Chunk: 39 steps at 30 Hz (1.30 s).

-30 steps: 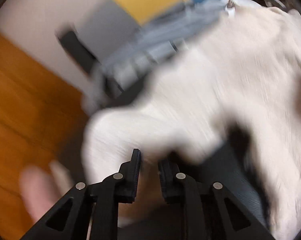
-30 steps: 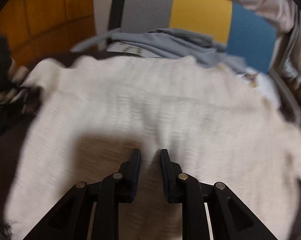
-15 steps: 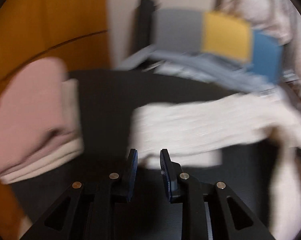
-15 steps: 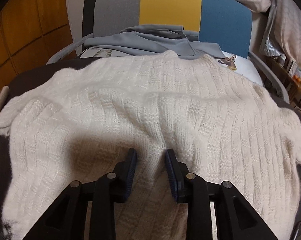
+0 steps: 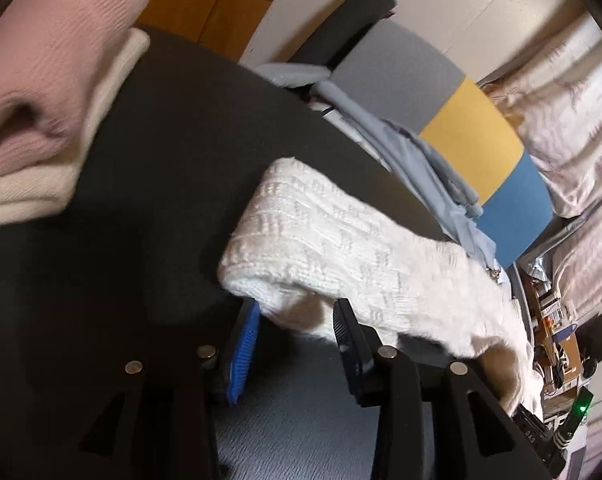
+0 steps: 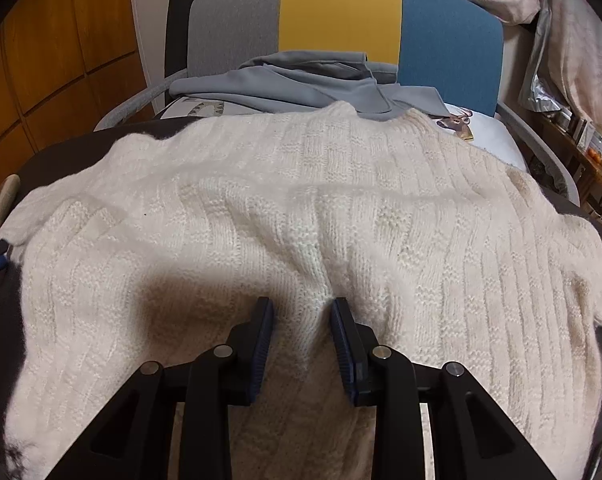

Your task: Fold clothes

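Observation:
A white knit sweater [image 6: 341, 208] lies spread flat on the dark table [image 5: 141, 168]. My right gripper [image 6: 301, 308] sits low on its near middle, shut on a ridge of knit that bunches up between the pads. In the left wrist view one sleeve [image 5: 321, 236] stretches out across the table. My left gripper [image 5: 295, 312] is at the sleeve's cuff end. Its jaws are opening and stand wide apart. The cuff's lower edge sags between them, and neither pad presses on it.
A stack of folded pink and cream clothes [image 5: 41, 92] rests at the table's far left. Behind the table stands a chair with a grey, yellow and blue back [image 6: 341, 28], with a grey-blue garment [image 6: 301, 80] on its seat. Cluttered shelves [image 6: 589, 144] line the right side.
My left gripper swung sideways off the sweater's body to the sleeve end and rolled, and its jaws spread wider. My right gripper kept its pinch on the sweater and barely shifted.

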Each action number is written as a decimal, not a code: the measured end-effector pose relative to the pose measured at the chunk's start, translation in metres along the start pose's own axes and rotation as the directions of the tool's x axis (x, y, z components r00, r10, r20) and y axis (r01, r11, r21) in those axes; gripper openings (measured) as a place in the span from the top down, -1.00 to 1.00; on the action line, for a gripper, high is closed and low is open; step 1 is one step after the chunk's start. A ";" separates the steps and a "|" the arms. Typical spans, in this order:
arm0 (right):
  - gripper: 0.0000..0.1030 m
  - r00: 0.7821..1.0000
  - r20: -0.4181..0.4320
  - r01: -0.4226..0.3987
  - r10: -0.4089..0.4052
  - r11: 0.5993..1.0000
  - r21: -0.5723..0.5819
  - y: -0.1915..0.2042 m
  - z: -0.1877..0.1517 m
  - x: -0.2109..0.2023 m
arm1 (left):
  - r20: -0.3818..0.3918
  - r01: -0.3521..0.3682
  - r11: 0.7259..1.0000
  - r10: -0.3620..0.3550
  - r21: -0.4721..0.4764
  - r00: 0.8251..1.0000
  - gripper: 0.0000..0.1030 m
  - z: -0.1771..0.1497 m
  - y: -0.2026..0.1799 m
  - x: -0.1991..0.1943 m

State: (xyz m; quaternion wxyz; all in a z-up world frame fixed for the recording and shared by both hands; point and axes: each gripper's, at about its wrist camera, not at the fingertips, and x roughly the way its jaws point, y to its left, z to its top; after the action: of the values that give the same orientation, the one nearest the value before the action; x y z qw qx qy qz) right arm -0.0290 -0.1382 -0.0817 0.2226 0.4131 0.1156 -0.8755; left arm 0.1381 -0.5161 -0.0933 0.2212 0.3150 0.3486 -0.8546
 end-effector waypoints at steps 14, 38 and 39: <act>0.40 1.000 0.005 -0.001 0.001 1.000 0.001 0.001 -0.001 -0.001 | -0.003 -0.204 0.941 0.213 0.270 0.977 0.88 0.016 -0.058 0.008; 0.39 1.000 0.009 -0.019 0.019 1.000 0.024 0.002 -0.001 -0.001 | 0.321 -0.356 -0.089 0.667 0.930 0.672 0.85 0.009 -0.055 0.034; 0.39 1.000 0.009 -0.019 0.019 1.000 0.025 0.002 -0.001 -0.001 | 0.270 -0.355 -0.012 0.672 0.935 0.689 0.84 0.014 -0.055 0.028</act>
State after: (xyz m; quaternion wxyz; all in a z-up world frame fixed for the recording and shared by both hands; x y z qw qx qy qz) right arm -0.0272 -0.1395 -0.0815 0.2263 0.4130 0.0999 -0.8765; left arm 0.0802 -0.4947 -0.0797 0.2338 0.5931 -0.3657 -0.6781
